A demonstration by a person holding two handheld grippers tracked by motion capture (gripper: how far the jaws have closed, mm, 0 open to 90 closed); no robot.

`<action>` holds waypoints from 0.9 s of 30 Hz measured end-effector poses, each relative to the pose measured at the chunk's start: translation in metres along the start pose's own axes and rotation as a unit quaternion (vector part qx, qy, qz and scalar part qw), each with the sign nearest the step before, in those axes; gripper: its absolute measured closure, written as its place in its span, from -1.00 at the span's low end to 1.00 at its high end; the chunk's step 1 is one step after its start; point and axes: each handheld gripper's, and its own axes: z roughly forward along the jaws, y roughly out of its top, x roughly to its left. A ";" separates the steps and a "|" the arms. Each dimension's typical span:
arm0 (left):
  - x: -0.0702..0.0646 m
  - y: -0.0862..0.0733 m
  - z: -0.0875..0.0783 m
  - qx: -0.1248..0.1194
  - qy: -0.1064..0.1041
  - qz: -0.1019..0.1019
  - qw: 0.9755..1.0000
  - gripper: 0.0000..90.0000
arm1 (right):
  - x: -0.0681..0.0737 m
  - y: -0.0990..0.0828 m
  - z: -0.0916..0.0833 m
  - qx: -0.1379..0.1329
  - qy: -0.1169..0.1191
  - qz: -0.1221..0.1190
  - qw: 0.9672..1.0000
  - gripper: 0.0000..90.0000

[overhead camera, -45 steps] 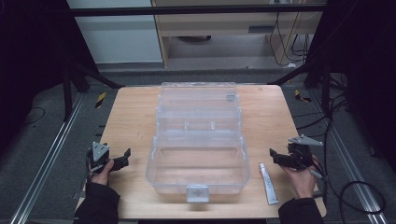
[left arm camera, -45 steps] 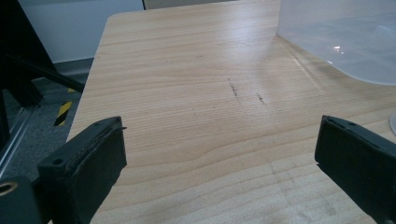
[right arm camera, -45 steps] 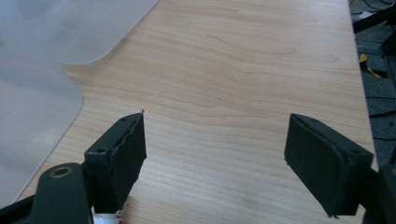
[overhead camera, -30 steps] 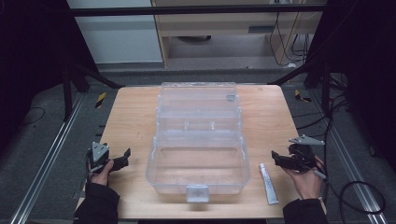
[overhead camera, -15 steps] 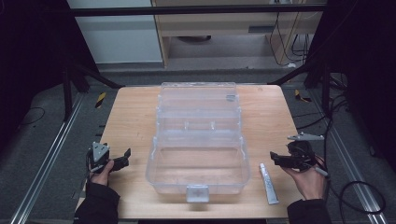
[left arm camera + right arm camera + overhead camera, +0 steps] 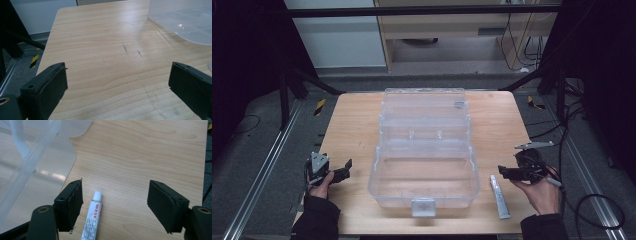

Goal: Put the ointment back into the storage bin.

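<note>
Right gripper (image 6: 115, 202) hovered over tube (image 6: 93, 220), jaws spread and just narrowing, nothing pinched. Tube lay on table (image 6: 357, 130) just beside box (image 6: 422, 170). Could have skidded off one pad. Left gripper (image 6: 120, 92) gaped, idle.
</note>
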 end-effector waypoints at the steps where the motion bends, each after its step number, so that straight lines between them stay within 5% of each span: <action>1: 0.000 0.000 0.000 0.000 -0.001 0.000 1.000 -0.97 | 0.001 0.000 0.000 0.003 -0.001 -0.002 1.000 -0.36; 27: 0.000 0.000 0.000 -0.001 -0.001 -0.002 1.000 -0.97 | 0.021 -0.003 0.021 0.099 0.013 -0.015 0.995 -0.12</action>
